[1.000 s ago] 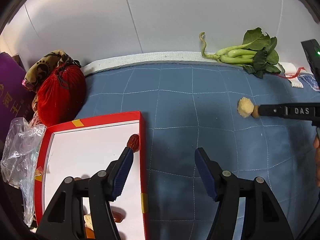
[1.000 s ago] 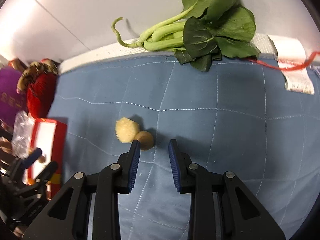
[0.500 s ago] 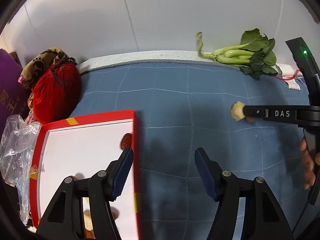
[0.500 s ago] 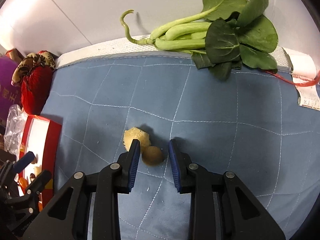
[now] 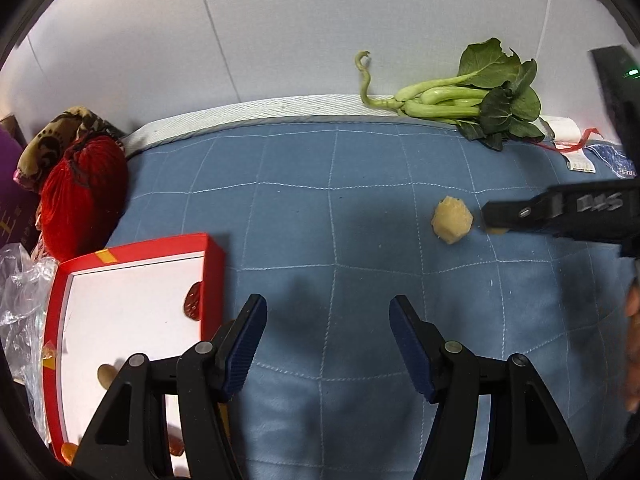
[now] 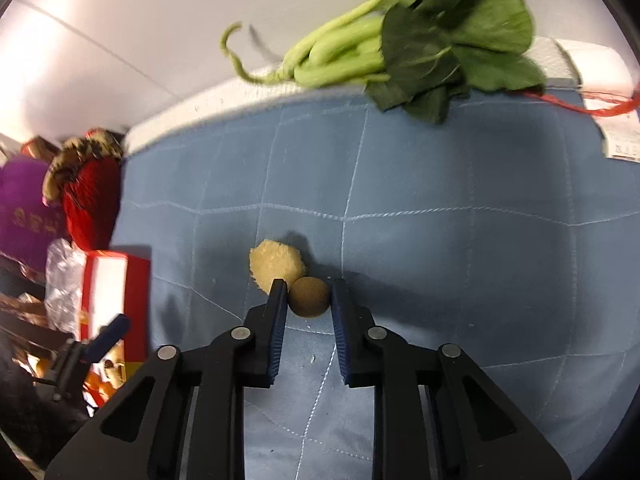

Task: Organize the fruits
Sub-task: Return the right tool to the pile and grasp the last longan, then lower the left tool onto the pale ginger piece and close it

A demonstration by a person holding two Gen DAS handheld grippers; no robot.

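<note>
On the blue quilted mat [image 6: 440,264], our right tool [image 6: 309,300] was closing around a small round brown fruit [image 6: 309,297]. The fruit sat between the two blue pads, which looked right against its sides. A pale yellow lump [image 6: 276,265] lay just beside it, touching the left pad. Our left tool [image 5: 326,340] stood wide apart over the mat and held nothing. Next to it was the red box [image 5: 120,304] with a dark red fruit [image 5: 193,303] inside. Leafy greens [image 5: 476,100] lay at the far edge of the mat.
</note>
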